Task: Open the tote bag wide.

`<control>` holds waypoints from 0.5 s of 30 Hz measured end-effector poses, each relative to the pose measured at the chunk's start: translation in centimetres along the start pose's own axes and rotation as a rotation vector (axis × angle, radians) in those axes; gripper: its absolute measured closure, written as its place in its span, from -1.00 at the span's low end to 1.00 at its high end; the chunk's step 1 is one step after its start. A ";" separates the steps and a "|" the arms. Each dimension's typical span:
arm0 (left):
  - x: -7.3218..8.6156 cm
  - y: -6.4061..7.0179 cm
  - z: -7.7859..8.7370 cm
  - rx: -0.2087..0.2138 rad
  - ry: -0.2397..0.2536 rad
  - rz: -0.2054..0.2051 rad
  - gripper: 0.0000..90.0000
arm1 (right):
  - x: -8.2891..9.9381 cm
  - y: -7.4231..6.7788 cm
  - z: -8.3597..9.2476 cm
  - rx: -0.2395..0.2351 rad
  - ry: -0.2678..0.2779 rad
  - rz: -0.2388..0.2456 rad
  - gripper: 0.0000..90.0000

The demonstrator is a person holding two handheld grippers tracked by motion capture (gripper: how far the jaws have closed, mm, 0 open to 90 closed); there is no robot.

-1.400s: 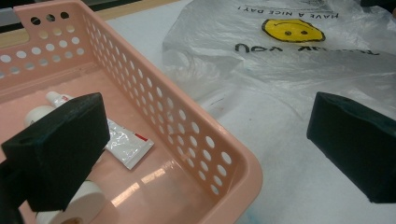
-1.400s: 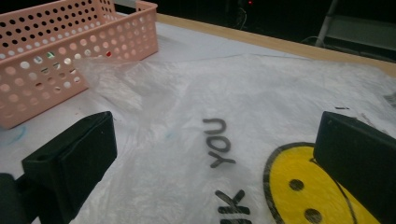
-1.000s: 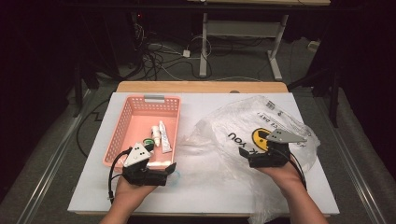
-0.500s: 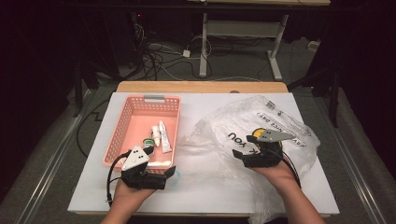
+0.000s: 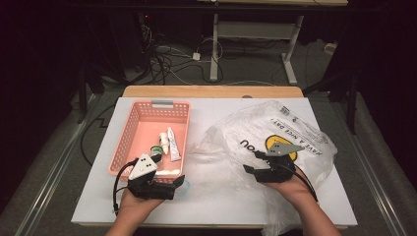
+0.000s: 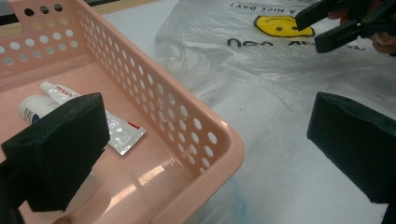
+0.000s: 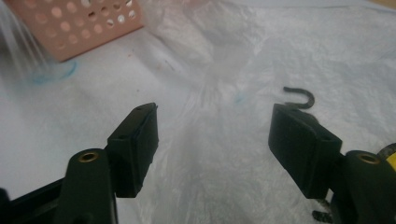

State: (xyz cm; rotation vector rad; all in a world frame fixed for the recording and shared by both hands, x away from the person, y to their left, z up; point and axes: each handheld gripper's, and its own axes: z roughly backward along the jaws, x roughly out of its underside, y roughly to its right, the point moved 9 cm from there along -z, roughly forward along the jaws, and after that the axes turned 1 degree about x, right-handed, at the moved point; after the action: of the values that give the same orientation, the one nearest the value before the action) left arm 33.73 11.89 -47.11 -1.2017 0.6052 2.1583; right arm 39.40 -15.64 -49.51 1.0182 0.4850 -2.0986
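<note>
A pink perforated basket [image 5: 147, 130] sits at the table's left and holds a white tube [image 5: 174, 145], a small white bottle [image 5: 163, 141] and a green-lidded item [image 5: 156, 150]. My left gripper [image 5: 173, 181] is open at the basket's near right corner. In the left gripper view its gripper [image 6: 205, 140] straddles the basket wall [image 6: 187, 121], one jaw inside and one outside. My right gripper [image 5: 252, 172] hovers over a crumpled clear plastic bag [image 5: 275, 132] with a yellow smiley. Its jaws have just been closing; in the right gripper view the gripper [image 7: 212, 135] is open, with a loose fold of bag [image 7: 205, 107] between the pads, apart from both.
The white tabletop [image 5: 221, 201] spans the desk, with a wooden strip [image 5: 211, 91] at its far edge. Cables and desk legs lie on the dark floor beyond. A faint blue mark [image 7: 51, 77] is on the table by the basket corner.
The right gripper has shifted a little leftward over the bag and its jaws have narrowed. The left gripper has stayed at the basket corner.
</note>
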 end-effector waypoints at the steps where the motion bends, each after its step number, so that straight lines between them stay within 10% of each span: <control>1: 0.0 0.0 0.0 -0.002 0.000 0.001 -1.00 | 0.3 -0.2 -0.1 -0.004 -0.010 0.009 -0.31; 8: -0.3 0.4 -0.4 0.007 0.002 -0.004 -1.00 | 2.0 -0.6 -0.1 -0.026 -0.090 0.021 -0.57; 15: -0.5 0.6 -0.9 0.022 -0.003 -0.015 -1.00 | 3.6 -1.2 -1.4 -0.039 -0.155 0.045 -0.42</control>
State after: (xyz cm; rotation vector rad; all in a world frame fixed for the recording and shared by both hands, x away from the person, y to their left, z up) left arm 34.06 10.70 -47.01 -1.1874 0.6157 2.1349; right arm 37.72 -15.66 -53.22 0.8287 0.4195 -2.1005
